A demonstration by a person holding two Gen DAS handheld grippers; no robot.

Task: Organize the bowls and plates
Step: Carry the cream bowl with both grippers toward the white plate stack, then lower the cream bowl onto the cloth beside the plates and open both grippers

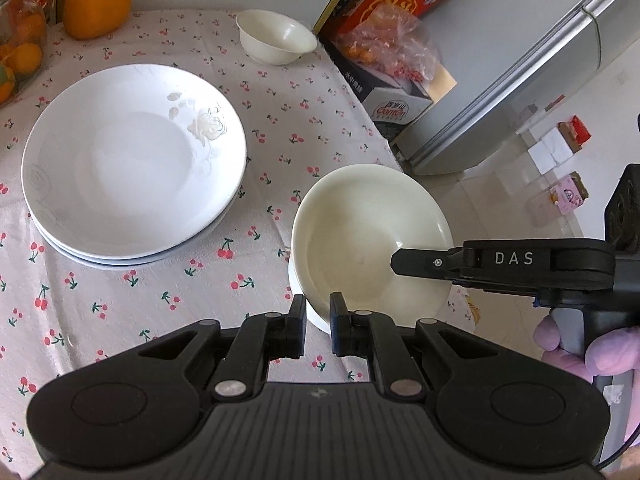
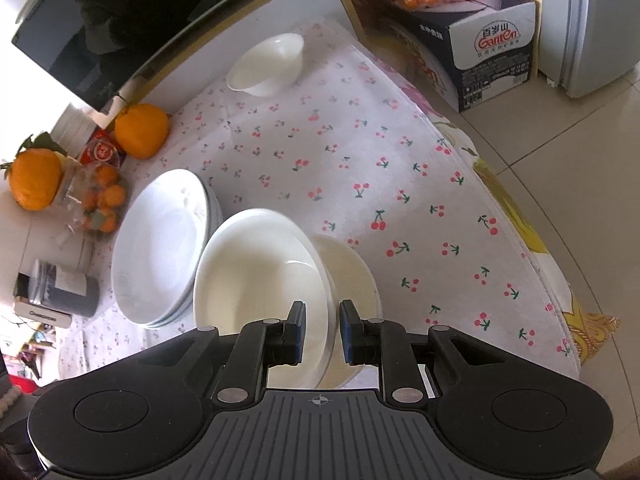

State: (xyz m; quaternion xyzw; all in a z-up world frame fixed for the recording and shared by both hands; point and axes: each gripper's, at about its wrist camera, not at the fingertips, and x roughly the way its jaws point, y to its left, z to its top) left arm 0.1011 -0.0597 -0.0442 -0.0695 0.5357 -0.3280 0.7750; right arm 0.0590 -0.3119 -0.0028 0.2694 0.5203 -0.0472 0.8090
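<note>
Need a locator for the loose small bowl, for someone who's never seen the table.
Start at the cherry-print tablecloth. Go past the stack of plates to the far edge by the cardboard boxes. The small white bowl stands alone and upright, touching nothing, no gripper on it.

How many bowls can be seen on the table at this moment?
3. One small bowl stands alone at the far edge; a tilted bowl, held by both grippers, sits over another bowl. More may hide beneath.

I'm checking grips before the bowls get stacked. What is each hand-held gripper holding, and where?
Both hold one cream bowl by its rim: the left hand-held gripper at the near edge, the right hand-held gripper at the side. It hangs tilted over a second bowl.
</note>
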